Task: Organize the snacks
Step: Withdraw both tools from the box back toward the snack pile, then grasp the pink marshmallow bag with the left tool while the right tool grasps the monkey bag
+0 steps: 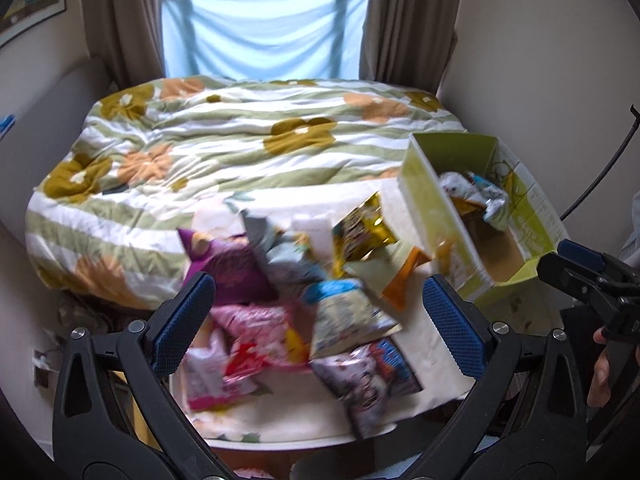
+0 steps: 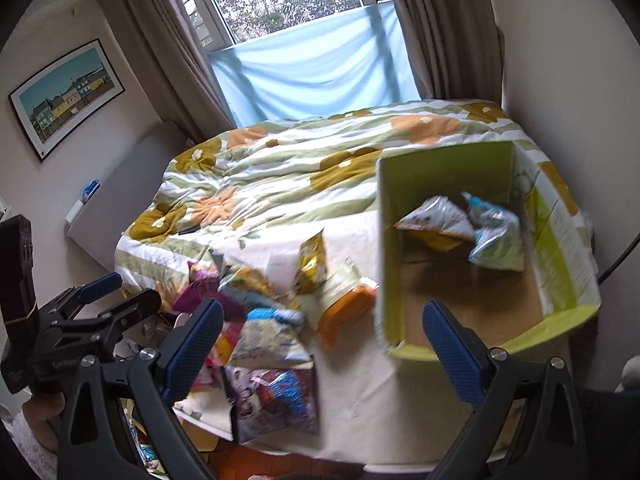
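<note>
Several snack bags lie in a pile (image 1: 304, 296) on a small white-covered table (image 1: 436, 356), among them a purple bag (image 1: 228, 268), a gold bag (image 1: 360, 232) and an orange bag (image 1: 400, 276). A green cardboard box (image 1: 436, 220) stands at the table's right and holds a few bags (image 2: 464, 228). My left gripper (image 1: 320, 324) is open and empty above the pile. My right gripper (image 2: 324, 344) is open and empty, between the pile (image 2: 264, 320) and the box (image 2: 388, 264). Each gripper shows at the edge of the other's view.
A bed with a flowered green and white duvet (image 1: 224, 140) lies behind the table. A curtained window (image 1: 264, 28) is at the back, walls on both sides. A framed picture (image 2: 66, 96) hangs on the left wall. A black cable (image 1: 600, 172) hangs at the right.
</note>
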Action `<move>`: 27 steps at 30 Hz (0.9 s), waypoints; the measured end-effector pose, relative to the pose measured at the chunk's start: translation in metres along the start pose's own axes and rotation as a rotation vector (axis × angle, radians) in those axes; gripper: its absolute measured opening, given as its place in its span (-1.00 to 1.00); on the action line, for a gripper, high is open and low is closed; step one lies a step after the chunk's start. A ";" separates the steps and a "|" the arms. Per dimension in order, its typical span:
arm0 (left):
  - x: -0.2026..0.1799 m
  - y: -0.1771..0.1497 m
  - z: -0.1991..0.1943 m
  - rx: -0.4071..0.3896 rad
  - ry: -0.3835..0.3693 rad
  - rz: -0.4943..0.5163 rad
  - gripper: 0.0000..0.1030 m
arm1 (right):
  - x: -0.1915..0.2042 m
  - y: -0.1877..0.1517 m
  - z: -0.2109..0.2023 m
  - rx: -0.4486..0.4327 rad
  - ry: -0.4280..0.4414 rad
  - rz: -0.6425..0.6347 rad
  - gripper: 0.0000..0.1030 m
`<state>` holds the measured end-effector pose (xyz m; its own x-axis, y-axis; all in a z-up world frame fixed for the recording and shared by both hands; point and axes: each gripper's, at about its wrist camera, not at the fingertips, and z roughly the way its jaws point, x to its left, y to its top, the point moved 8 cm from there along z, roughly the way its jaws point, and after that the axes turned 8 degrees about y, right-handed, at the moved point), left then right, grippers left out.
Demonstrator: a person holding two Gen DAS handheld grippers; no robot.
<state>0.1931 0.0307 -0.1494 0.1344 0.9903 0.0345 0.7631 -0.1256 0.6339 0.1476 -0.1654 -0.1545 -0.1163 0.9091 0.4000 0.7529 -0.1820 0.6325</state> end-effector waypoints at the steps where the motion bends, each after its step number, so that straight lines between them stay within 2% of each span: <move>1: 0.010 -0.007 0.004 0.014 -0.001 -0.005 0.99 | 0.007 -0.009 0.004 0.008 -0.001 0.003 0.93; 6: 0.046 -0.037 0.031 0.089 -0.010 -0.019 0.99 | 0.037 -0.053 0.029 0.063 -0.010 0.014 0.93; 11: 0.066 -0.060 0.064 0.161 -0.027 -0.042 0.99 | 0.058 -0.090 0.063 0.142 -0.018 0.013 0.93; 16: 0.066 -0.075 0.097 0.218 -0.038 -0.043 0.99 | 0.072 -0.119 0.098 0.208 -0.044 -0.042 0.93; 23: 0.054 -0.085 0.141 0.277 -0.028 -0.062 0.99 | 0.070 -0.137 0.138 0.247 -0.123 -0.160 0.93; 27: 0.050 -0.090 0.163 0.320 -0.004 -0.062 0.83 | 0.064 -0.147 0.156 0.269 -0.153 -0.186 0.93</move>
<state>0.2342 0.0815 -0.3301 0.0836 0.9965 -0.0004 0.9300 -0.0779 0.3592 0.1301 -0.0218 -0.3250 -0.1839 0.9668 0.1776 0.8738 0.0780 0.4800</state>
